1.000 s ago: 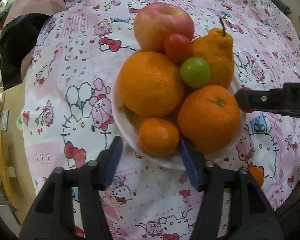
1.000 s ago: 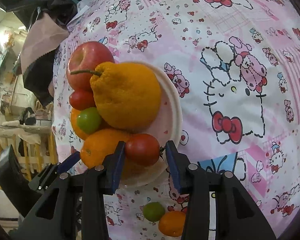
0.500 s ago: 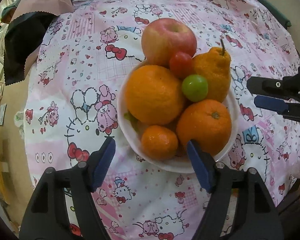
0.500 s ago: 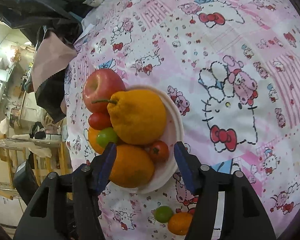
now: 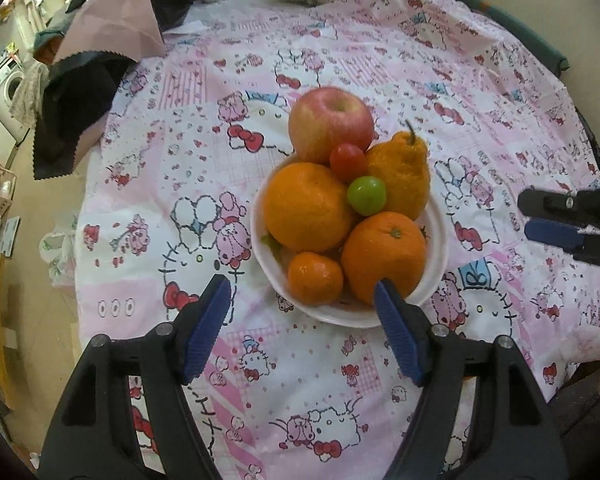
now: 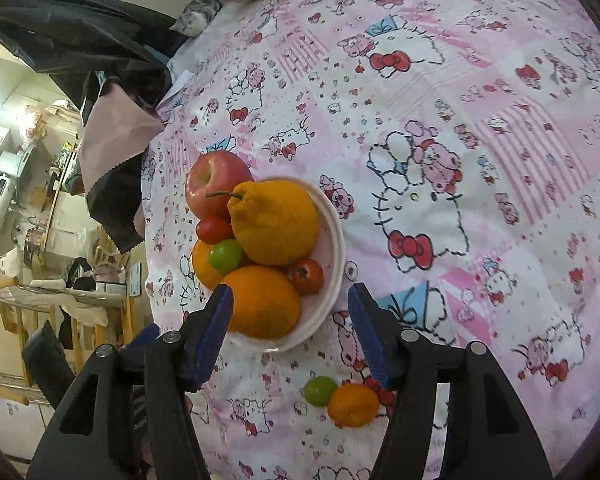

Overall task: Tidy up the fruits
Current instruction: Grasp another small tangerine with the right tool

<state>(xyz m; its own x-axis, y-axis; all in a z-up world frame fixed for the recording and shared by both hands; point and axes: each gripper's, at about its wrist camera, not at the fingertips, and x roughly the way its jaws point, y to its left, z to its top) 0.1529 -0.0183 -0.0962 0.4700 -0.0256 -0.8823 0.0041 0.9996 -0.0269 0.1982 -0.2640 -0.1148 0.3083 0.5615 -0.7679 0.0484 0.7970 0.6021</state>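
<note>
**Fruit piled on a white plate, both tongs empty**

We hold a gripper in each hand above a pink cartoon-cat tablecloth [image 5: 340, 60]. In the left wrist view, the left gripper [image 5: 302, 312] has its blue pads spread wide, holding nothing; the white plate [image 5: 440, 236] sits just beyond its tips. On the plate we see a red apple [image 5: 330, 122], a knobbly pear-shaped citrus [image 5: 400, 176], two large oranges [image 5: 306, 206], a small mandarin [image 5: 315, 278], a red tomato [image 5: 348, 160] and a green fruit [image 5: 366, 195]. The right gripper [image 5: 548, 216] enters from the right edge, clear of the plate.

The right wrist view adds what the left cannot show: a second tomato [image 6: 308, 276] tucked low on the plate's near side, plus a green fruit [image 6: 320, 390] touching a small orange [image 6: 353, 405] loose on the cloth, between the right gripper's [image 6: 290, 312] parted, empty fingers. A grey shape [image 6: 196, 18] at the table's far edge may be a cat; it is too small to tell.
</note>
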